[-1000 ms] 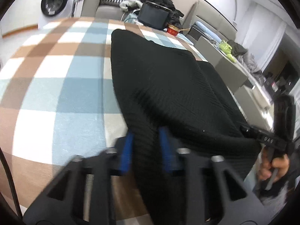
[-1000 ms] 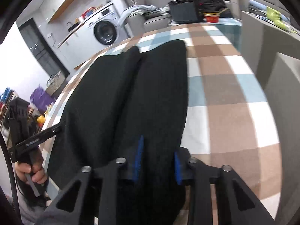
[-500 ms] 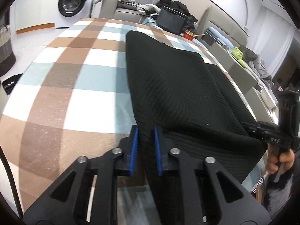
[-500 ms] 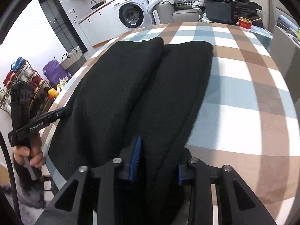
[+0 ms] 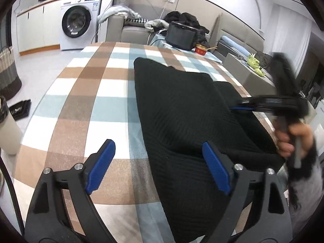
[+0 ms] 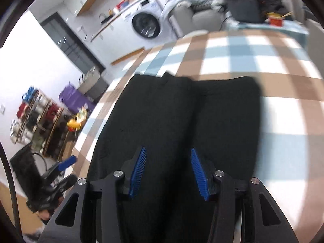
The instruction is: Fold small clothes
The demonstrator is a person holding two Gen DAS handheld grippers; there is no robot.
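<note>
A black knitted garment [image 5: 182, 113] lies folded lengthwise on the checked table [image 5: 81, 105], its near end hanging over the front edge. My left gripper [image 5: 160, 166] is wide open above the garment's near left edge, holding nothing. My right gripper [image 6: 168, 170] is open above the garment [image 6: 182, 121], empty. It also shows in the left wrist view [image 5: 263, 103], hovering over the garment's right side. The left gripper also shows in the right wrist view [image 6: 60, 170], low at the left.
A washing machine [image 5: 79, 30] and a sofa with clothes [image 5: 137, 26] stand beyond the table. A dark box [image 5: 181, 35] and a red bowl [image 5: 201, 49] sit at the table's far end. A woven basket [image 5: 7, 73] stands on the floor at the left.
Both grippers have let go of the garment's near end and opened. Both have lifted and pulled back; the right one has swung over the garment's right side.
</note>
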